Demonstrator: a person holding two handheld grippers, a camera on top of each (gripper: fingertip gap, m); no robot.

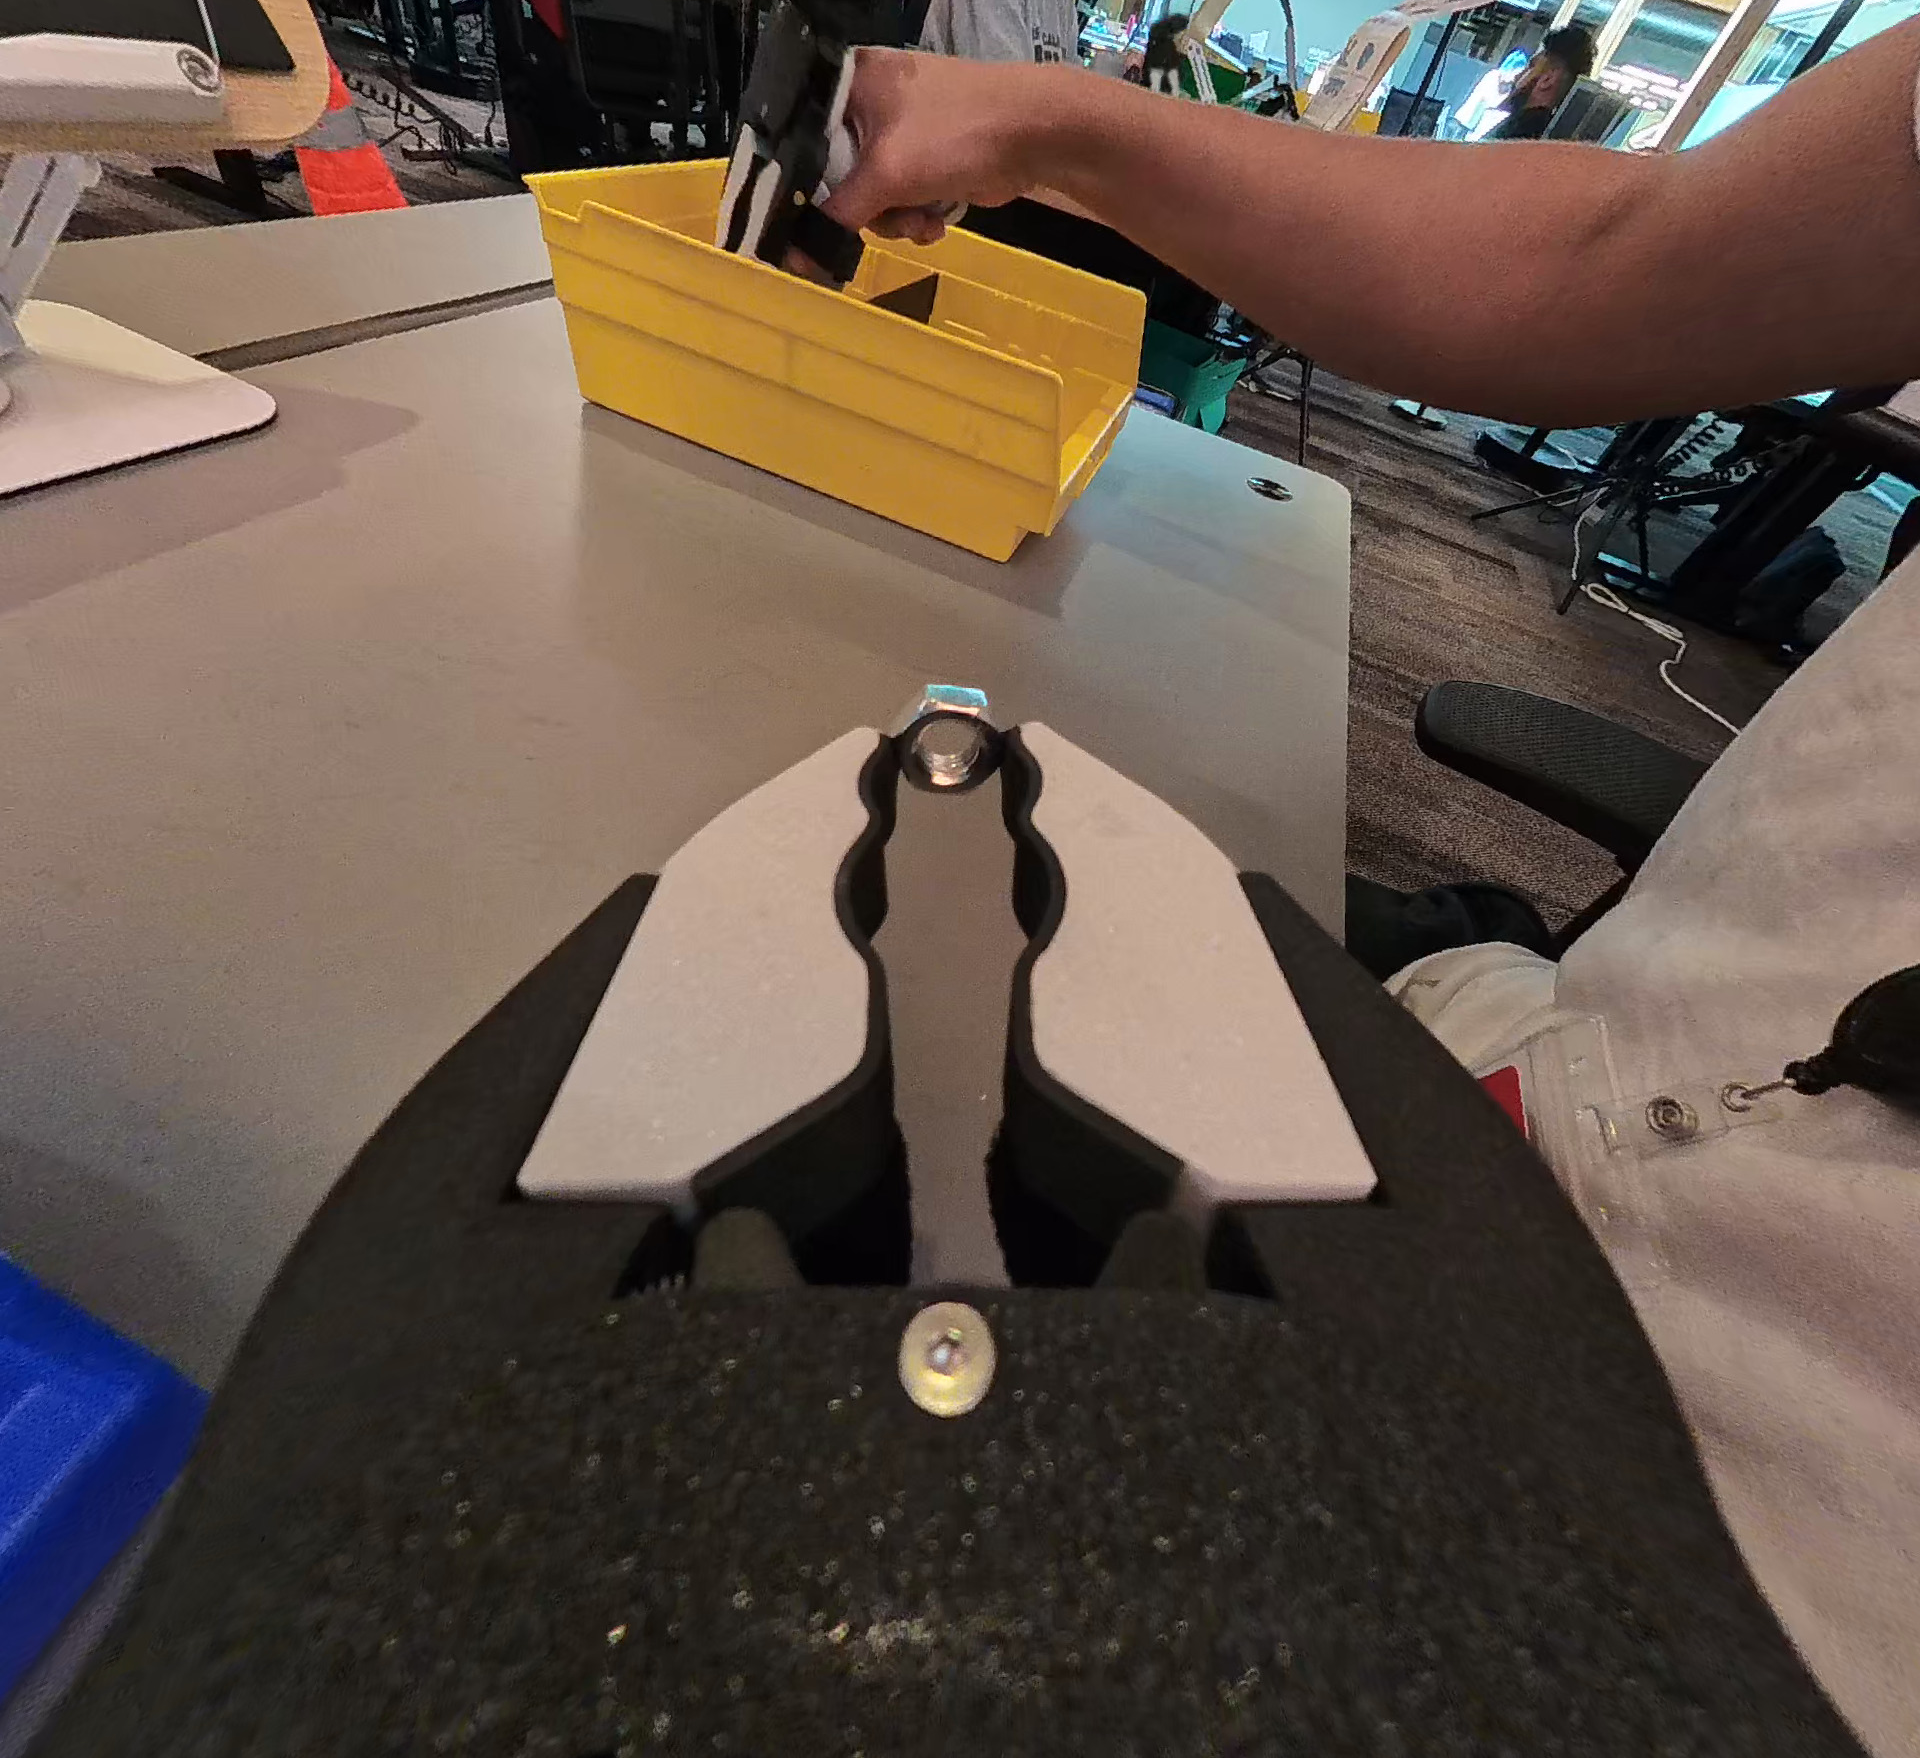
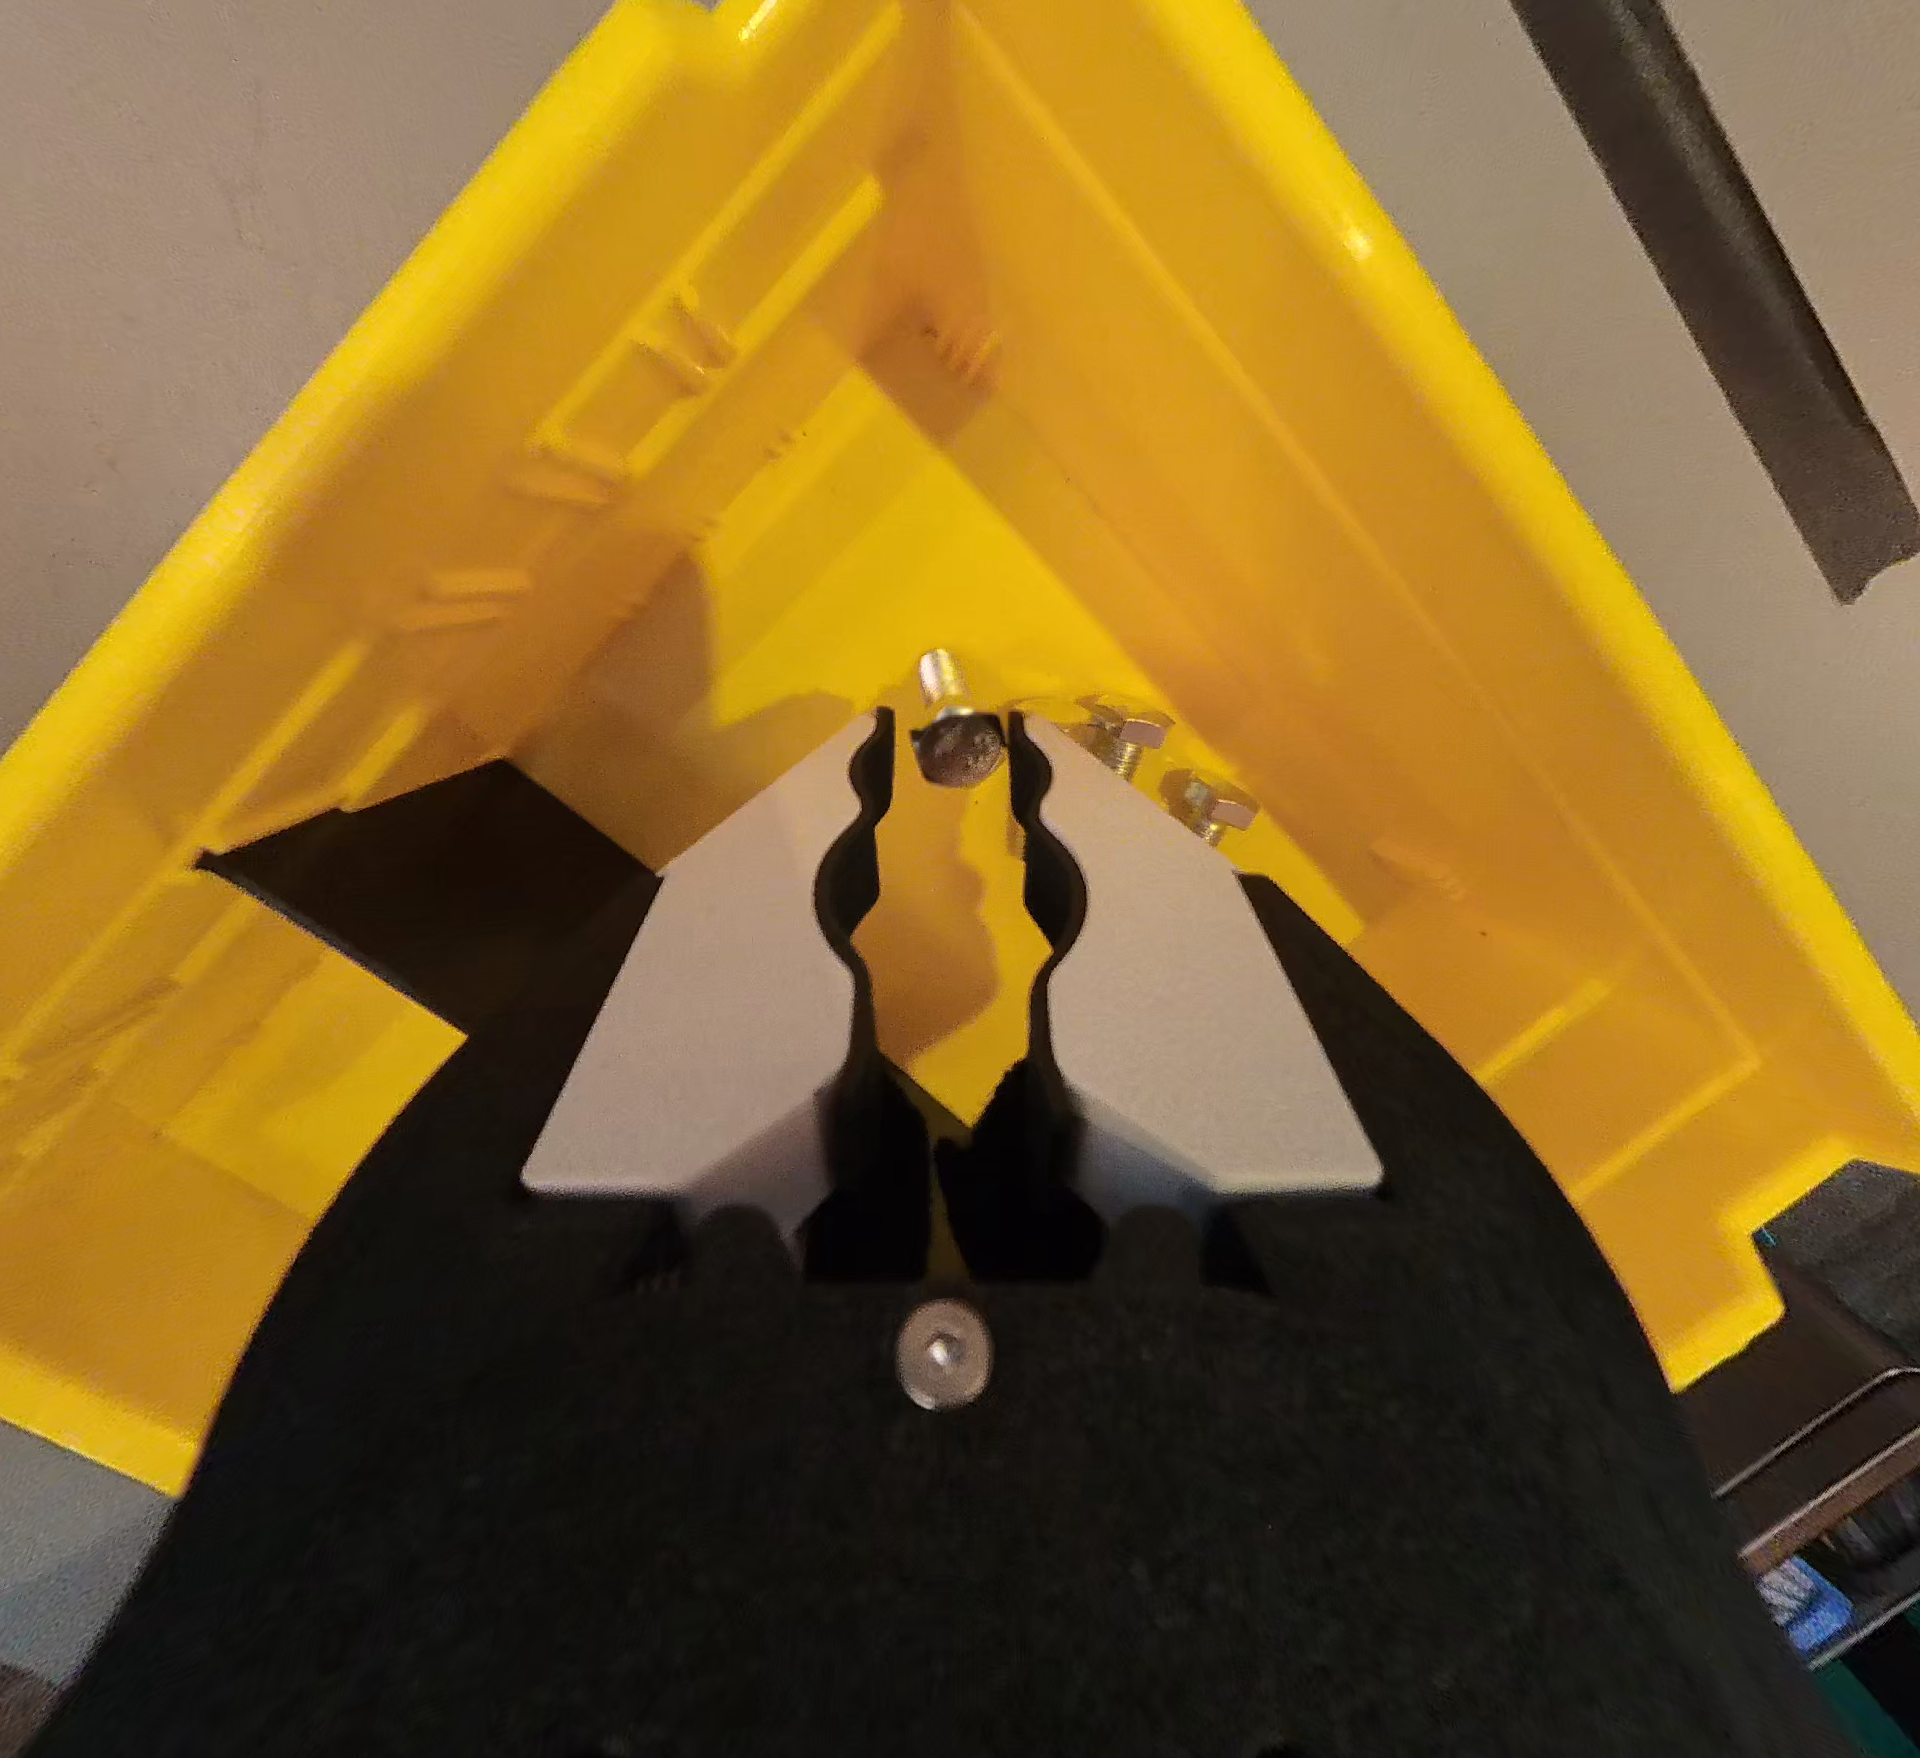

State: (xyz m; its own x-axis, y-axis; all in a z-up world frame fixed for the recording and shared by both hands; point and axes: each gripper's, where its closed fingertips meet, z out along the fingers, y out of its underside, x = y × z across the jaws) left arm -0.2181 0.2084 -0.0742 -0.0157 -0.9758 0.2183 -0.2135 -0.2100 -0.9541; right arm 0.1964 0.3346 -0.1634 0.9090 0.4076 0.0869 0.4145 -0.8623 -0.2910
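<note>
Left gripper (image 1: 948, 752) pinched steel nut (image 1: 948, 740) at frame centre above grey table (image 1: 416, 669). Right gripper (image 2: 951, 752), inside yellow bin (image 2: 1195, 482), fingers slightly apart around bolt (image 2: 951, 737); contact unclear.

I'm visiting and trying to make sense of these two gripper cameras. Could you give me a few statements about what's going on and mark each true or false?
1. The left gripper pinches a silver hex nut at its fingertips. True.
2. The right gripper hangs over a blue bin. False: it reaches down inside the yellow bin.
3. A silver bolt sits between the right gripper's fingertips. True; whether it is clamped cannot be told.
4. The yellow bin holds nothing else. False: two more hex bolts lie beside the right fingertip.
5. The yellow bin stands on the floor. False: it rests on the grey table.
</note>
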